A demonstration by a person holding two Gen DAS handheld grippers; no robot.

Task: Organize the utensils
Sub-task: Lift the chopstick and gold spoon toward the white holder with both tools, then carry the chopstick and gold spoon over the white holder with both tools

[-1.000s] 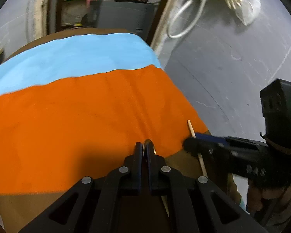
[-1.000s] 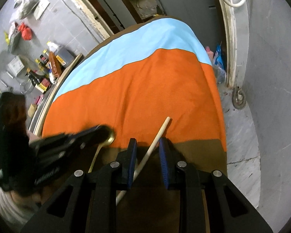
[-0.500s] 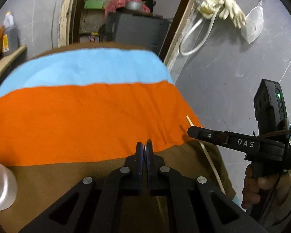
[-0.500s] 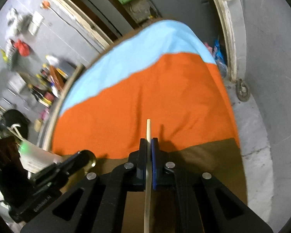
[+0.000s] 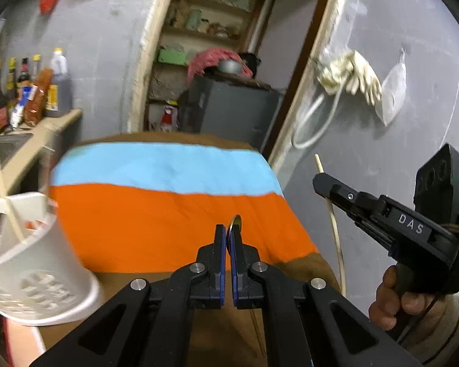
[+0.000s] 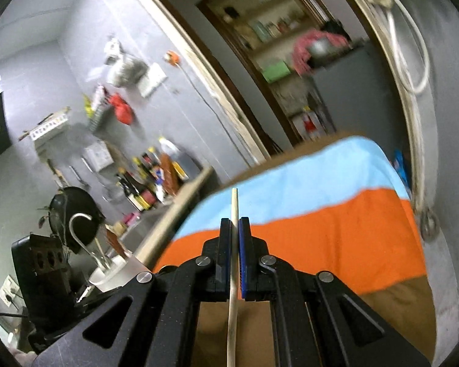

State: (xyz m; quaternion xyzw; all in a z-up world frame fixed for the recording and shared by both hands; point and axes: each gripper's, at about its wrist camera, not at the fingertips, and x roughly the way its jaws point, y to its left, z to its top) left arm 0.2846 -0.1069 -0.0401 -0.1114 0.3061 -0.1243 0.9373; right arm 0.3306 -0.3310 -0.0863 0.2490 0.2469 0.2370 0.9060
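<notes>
**Both grippers clamped on utensils above the cloth-covered table**

Left wrist view: the left gripper (image 5: pixel 228 235) has its jaws pressed together on one thin metal utensil (image 5: pixel 235 224), whose rounded edge pokes up between the blue pads; whether it is a spoon cannot be told; a thin stem shows below the jaws over the brown near edge of the table (image 5: pixel 223 330). The table carries one cloth in two bands, orange (image 5: pixel 156 226) nearer and light blue (image 5: pixel 159 168) toward the far edge. At the table's near left corner stands one white perforated holder (image 5: pixel 36 263), with one pale stick (image 5: pixel 3 183) leaning in it. Off the table's right edge a hand (image 5: pixel 397 299) carries the right gripper (image 5: pixel 321 183), marked "DAS"; it pinches one wooden chopstick (image 5: pixel 336 232), the tip rising above the jaws and the long shaft hanging below them. About six bottles (image 5: pixel 24 91) line the counter at left; their labels are too blurred to read.

Right wrist view: the right gripper (image 6: pixel 235 229) is closed tight on the same chopstick (image 6: pixel 234 272), which runs straight up between the pads, its tip over the blue band. The white holder (image 6: pixel 110 272) sits at lower left, holding a curved metal handle and a couple of other utensils. The view is motion-blurred; no writing reads.
</notes>
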